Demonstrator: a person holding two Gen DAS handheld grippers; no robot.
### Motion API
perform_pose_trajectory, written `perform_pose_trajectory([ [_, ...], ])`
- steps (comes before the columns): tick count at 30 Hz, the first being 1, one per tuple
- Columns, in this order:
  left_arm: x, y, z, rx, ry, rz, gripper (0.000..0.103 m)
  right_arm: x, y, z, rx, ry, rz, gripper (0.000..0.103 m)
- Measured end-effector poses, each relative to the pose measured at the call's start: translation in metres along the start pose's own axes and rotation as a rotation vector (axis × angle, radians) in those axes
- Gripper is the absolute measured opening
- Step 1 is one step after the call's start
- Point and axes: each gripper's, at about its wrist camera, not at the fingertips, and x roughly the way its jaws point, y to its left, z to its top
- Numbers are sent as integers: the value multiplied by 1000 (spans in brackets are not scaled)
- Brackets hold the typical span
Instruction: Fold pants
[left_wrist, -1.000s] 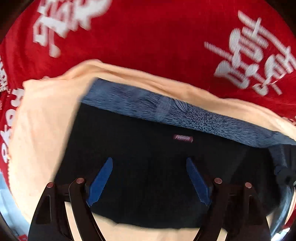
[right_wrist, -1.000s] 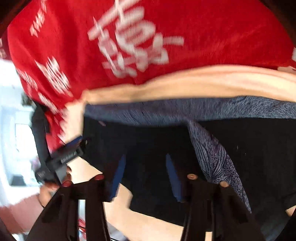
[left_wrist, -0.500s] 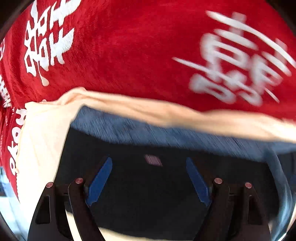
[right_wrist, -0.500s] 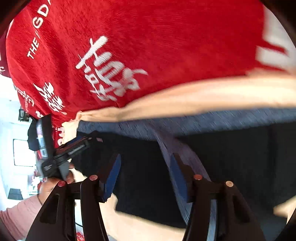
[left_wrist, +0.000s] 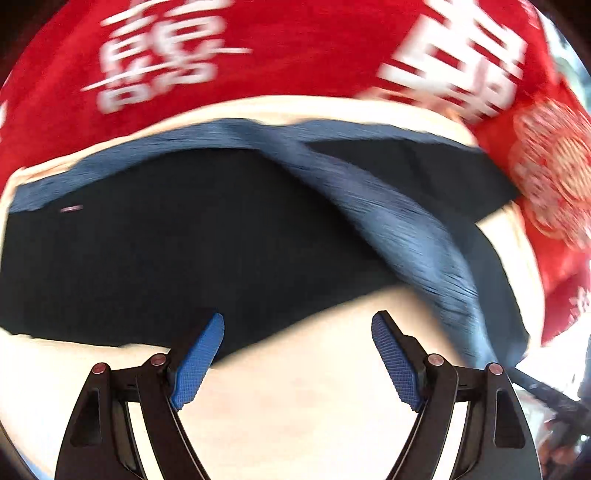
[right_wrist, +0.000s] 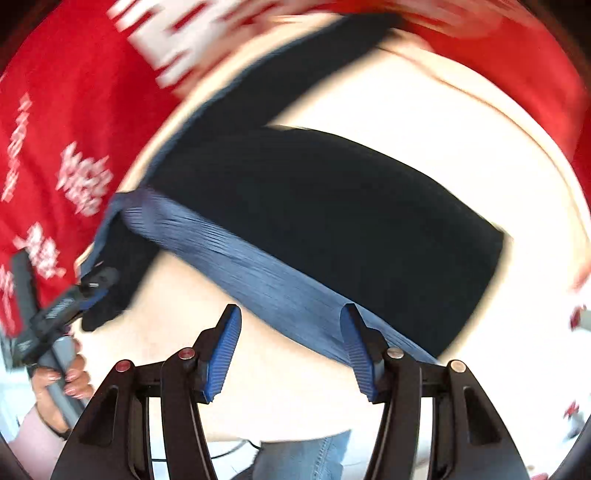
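Dark navy pants (left_wrist: 177, 240) with a lighter blue patterned band (left_wrist: 402, 229) lie flat on a cream surface (left_wrist: 295, 406). In the right wrist view the pants (right_wrist: 332, 206) form a dark slab with the blue band (right_wrist: 266, 277) along its near edge. My left gripper (left_wrist: 297, 354) is open and empty, just off the pants' near edge. My right gripper (right_wrist: 291, 347) is open and empty, its fingertips at the blue band's edge. The left gripper also shows in the right wrist view (right_wrist: 88, 291), at the pants' left end. Both views are motion-blurred.
A red cloth with white lettering (left_wrist: 258, 48) covers the area beyond the cream surface and shows in the right wrist view (right_wrist: 55, 129) too. The person's hand (right_wrist: 55, 380) and jeans (right_wrist: 306, 458) show at the near edge.
Both grippers have pulled back from over the pants toward the near edge and turned; cream surface now lies under their fingers. The pants look the same, with the blue band now crossing diagonally.
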Motion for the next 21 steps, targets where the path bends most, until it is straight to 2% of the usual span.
perform_pose_trajectory([
  [2,0,-27,-9,40,11,-29,83,-1,-24,-13,58,3,-4,60],
  [7,31,-60,-14,79,66,-73,83,11,-56,-21,105,16,-21,60],
  [9,45,-70,-12,94,84,-68,83,16,-63,-20,123,36,29,60],
  [11,65,-78,-2,94,113,-67,83,21,-66,-16,121,64,120,59],
  [13,74,-89,-5,82,134,-73,83,24,-63,-10,87,84,197,53],
  [15,82,-102,-5,83,134,-55,83,33,-59,-3,66,126,243,51],
  [17,86,-111,-1,87,137,-65,82,45,-59,2,64,187,279,18],
  [18,87,-115,1,79,141,-80,76,46,-60,5,70,220,306,3],
  [19,88,-118,5,69,147,-103,54,42,-58,10,62,219,324,3],
  [20,88,-122,9,62,157,-118,48,34,-53,19,31,211,346,3],
  [21,89,-125,15,52,165,-125,47,25,-47,30,-9,196,356,3],
])
